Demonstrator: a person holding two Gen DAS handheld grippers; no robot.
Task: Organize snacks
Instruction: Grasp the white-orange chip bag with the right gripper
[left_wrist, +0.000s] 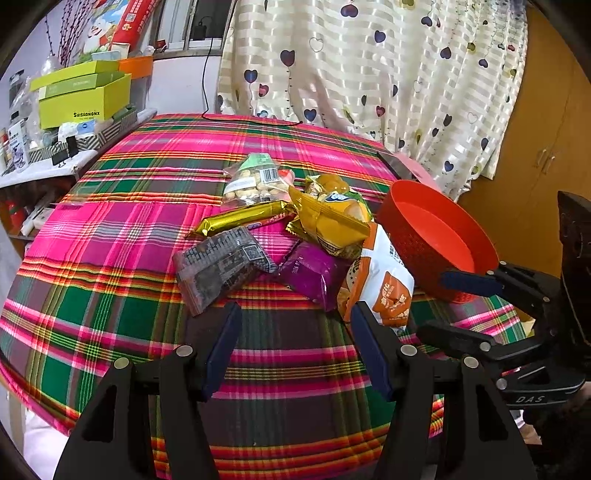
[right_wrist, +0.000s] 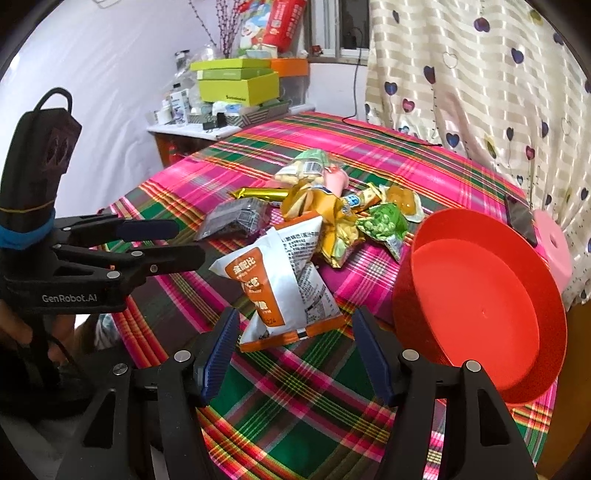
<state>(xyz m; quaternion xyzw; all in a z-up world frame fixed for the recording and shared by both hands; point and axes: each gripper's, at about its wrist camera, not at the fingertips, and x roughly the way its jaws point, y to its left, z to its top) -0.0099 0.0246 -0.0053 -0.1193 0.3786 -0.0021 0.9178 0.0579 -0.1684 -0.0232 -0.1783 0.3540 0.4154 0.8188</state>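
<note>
At twelve o'clock of the right hand-held gripper (right_wrist: 295, 354), jaws apart like the left's (left_wrist: 293, 349), lies the orange-white packet (right_wrist: 284, 280); pinch its middle, then drop it into the red basket (right_wrist: 480, 306) at two o'clock.

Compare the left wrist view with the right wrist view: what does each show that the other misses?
Left wrist only: the purple packet, hidden in the right view. Right wrist only: the green pea packet and the pink stool beyond the basket. Both share the empty red basket, the white-and-orange bag and the plaid cloth. Left hand-held gripper and right hand-held gripper are open, holding nothing.
</note>
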